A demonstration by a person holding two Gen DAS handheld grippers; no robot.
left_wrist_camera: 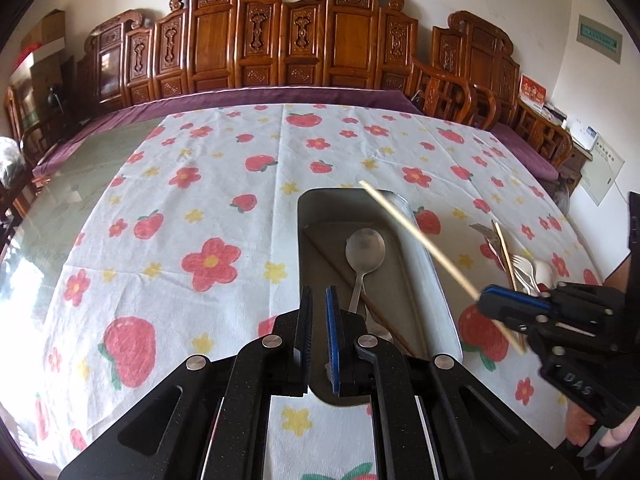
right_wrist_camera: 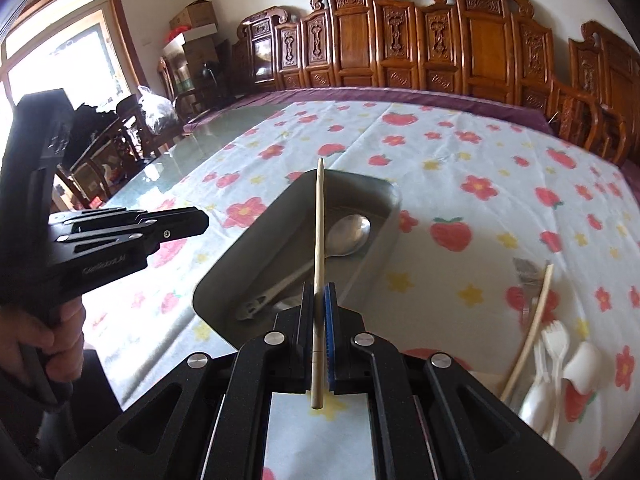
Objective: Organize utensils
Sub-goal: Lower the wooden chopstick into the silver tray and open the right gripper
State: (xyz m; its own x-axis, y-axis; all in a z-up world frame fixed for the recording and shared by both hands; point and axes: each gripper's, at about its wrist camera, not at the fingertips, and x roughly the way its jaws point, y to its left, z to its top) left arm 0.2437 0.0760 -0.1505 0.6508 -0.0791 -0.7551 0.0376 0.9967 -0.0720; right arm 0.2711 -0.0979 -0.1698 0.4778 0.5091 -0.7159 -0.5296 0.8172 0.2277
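Note:
A grey metal tray (left_wrist_camera: 434, 280) (right_wrist_camera: 236, 256) lies on the flowered tablecloth. In it lie a metal spoon (left_wrist_camera: 364, 250) (right_wrist_camera: 346, 234) and a brown chopstick (left_wrist_camera: 352, 284). My right gripper (right_wrist_camera: 320, 292) (left_wrist_camera: 486, 294) is shut on a pale wooden chopstick (right_wrist_camera: 319, 232) (left_wrist_camera: 420, 236) and holds it above the tray, tip pointing away. My left gripper (left_wrist_camera: 319, 296) (right_wrist_camera: 200, 218) hangs over the tray's near end, jaws a narrow gap apart and empty. Right of the tray lies a pile of utensils (right_wrist_camera: 552, 352) (left_wrist_camera: 516, 260): a metal fork, another pale chopstick, white plastic forks and spoons.
The tablecloth (left_wrist_camera: 200, 208) covers part of a glass table (left_wrist_camera: 80, 184) with a purple border. Carved wooden chairs (left_wrist_camera: 280, 40) line the far side. Boxes (right_wrist_camera: 192, 28) and more chairs stand at the left.

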